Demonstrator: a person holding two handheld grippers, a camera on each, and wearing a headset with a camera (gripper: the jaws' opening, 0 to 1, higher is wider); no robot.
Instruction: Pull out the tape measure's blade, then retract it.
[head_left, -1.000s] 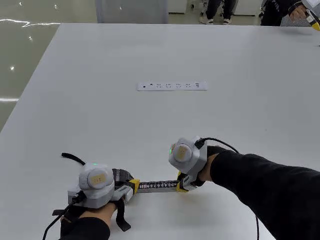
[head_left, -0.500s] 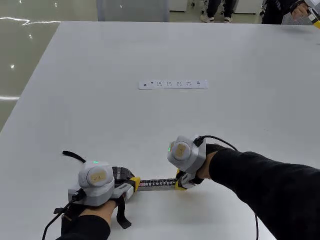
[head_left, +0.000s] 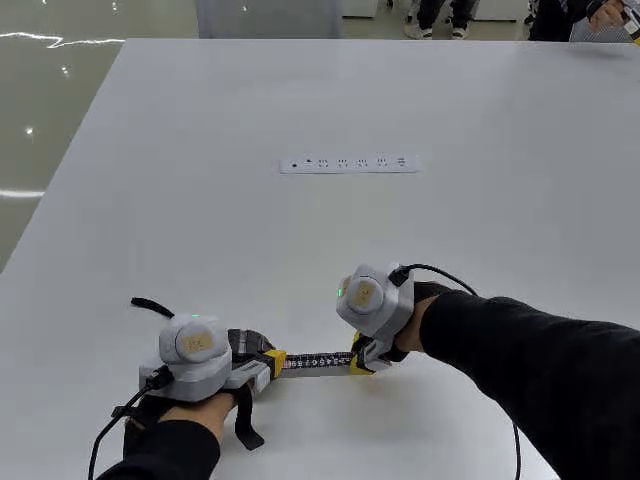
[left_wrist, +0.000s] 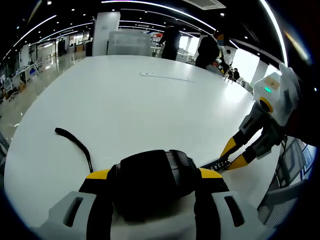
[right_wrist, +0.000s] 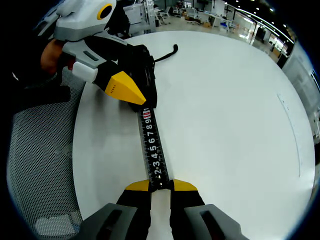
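A black tape measure case (left_wrist: 152, 177) sits clamped between the yellow-tipped jaws of my left gripper (head_left: 262, 362), low at the near edge of the white table (head_left: 300, 230). Its numbered blade (right_wrist: 151, 147) runs out a short way to the right, lying flat on the table. My right gripper (right_wrist: 161, 186) is shut on the blade's free end, near the 1 mark. In the head view the blade (head_left: 315, 360) spans the short gap between the left gripper and the right gripper (head_left: 360, 365). A black wrist strap (left_wrist: 75, 142) trails from the case to the left.
A white power strip (head_left: 350, 164) lies flat in the middle of the table, well beyond both grippers. Black cables run from both grippers toward the person's sleeves. People stand past the far edge. A grey mesh chair seat (right_wrist: 40, 165) sits below the near edge.
The right gripper has slid left toward the case, so the blade showing between the grippers has grown shorter. The left gripper keeps its hold on the case.
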